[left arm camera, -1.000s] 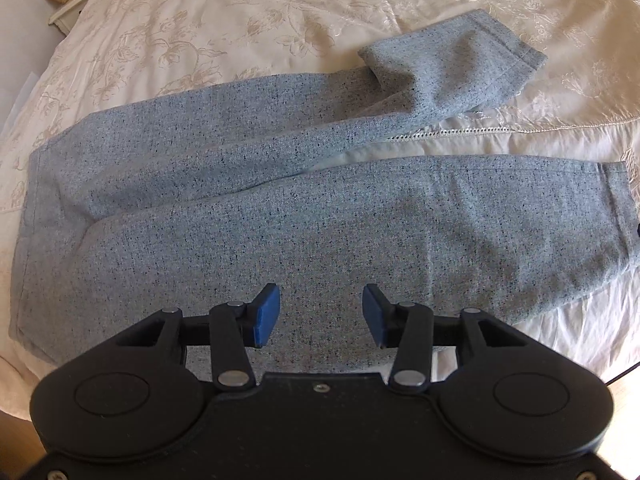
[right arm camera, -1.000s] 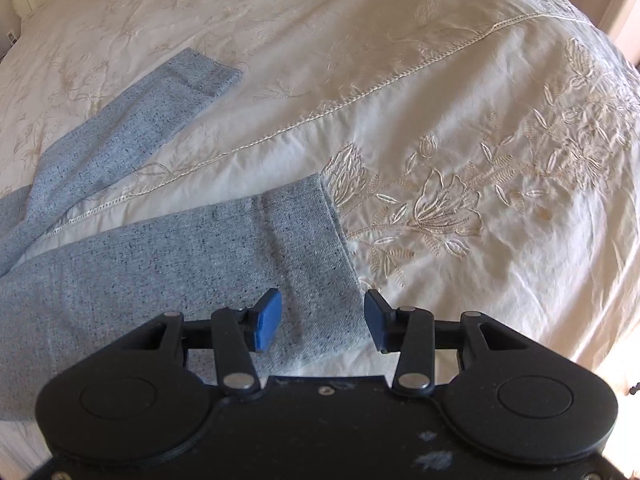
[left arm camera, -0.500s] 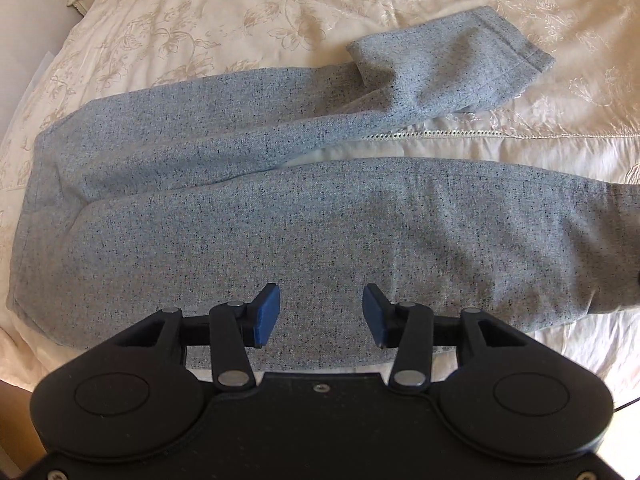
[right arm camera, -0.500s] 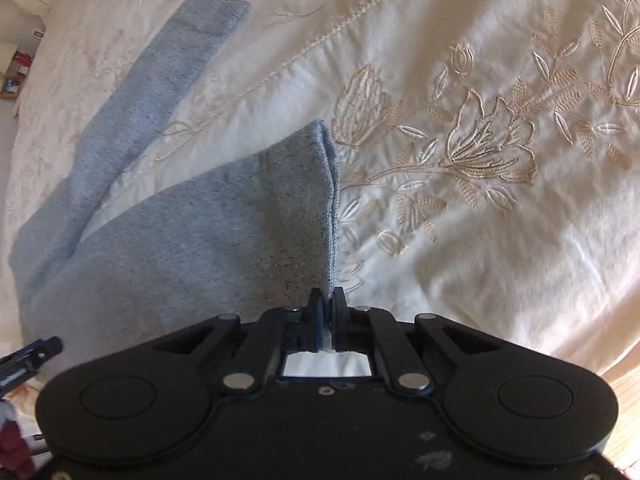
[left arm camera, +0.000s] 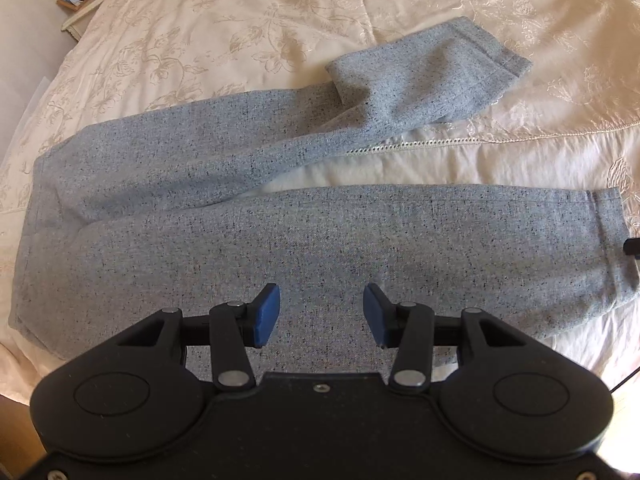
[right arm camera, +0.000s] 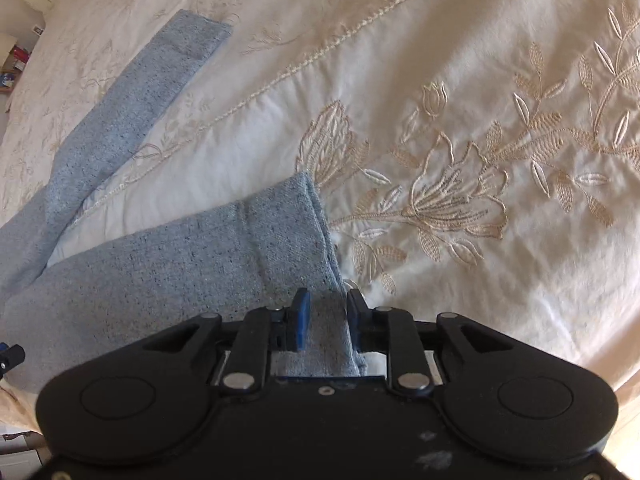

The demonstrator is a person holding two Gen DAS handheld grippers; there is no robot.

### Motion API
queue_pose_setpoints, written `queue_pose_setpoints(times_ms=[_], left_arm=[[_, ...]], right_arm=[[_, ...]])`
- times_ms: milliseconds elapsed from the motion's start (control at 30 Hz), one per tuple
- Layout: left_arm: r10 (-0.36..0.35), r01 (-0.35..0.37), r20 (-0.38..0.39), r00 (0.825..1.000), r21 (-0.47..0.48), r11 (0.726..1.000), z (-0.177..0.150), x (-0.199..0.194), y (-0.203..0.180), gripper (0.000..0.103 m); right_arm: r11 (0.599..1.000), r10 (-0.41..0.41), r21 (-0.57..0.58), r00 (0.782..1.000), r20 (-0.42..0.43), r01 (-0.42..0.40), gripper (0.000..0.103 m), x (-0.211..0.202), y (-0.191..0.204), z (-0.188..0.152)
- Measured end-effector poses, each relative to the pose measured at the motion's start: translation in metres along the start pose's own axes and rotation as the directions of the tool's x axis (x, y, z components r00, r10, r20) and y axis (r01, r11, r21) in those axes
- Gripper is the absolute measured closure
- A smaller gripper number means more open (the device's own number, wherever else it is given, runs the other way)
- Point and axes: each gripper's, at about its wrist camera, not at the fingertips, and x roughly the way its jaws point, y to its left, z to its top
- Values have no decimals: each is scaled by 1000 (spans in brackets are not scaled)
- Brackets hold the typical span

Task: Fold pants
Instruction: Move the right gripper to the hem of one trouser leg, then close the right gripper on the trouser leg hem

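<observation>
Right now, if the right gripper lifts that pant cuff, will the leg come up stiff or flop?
Probably floppy: the pants lie limp, and the far leg is already bent over itself. The cuff bunches between the right gripper fingers, so expect sagging and dragging across the bedspread. The woven fabric likely won't slip.

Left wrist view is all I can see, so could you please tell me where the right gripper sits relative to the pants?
Observer: The right gripper is at the end of the pants, on the near leg's cuff; cuff cloth lies between its fingers.
Operator: Thank you. Is it clamped on the cloth?
Observer: The fingers are narrowed around it, but I cannot tell whether they pinch it.
Operator: And what lies just past that cuff?
Observer: The bedspread, with an embroidered flower right beside the cuff's edge.
</observation>
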Motion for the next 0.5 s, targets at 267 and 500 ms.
queue_pose_setpoints(times_ms=[267, 500], left_arm=[[9, -9, -17, 1000, -40, 999, -4, 2, 8, 49], [18, -19, -7, 1000, -75, 997, -3, 3, 13, 49]], right_arm=[[998, 18, -62, 999, -36, -20, 75, 34, 11, 41], [999, 36, -13, 999, 25, -36, 98, 24, 27, 64]])
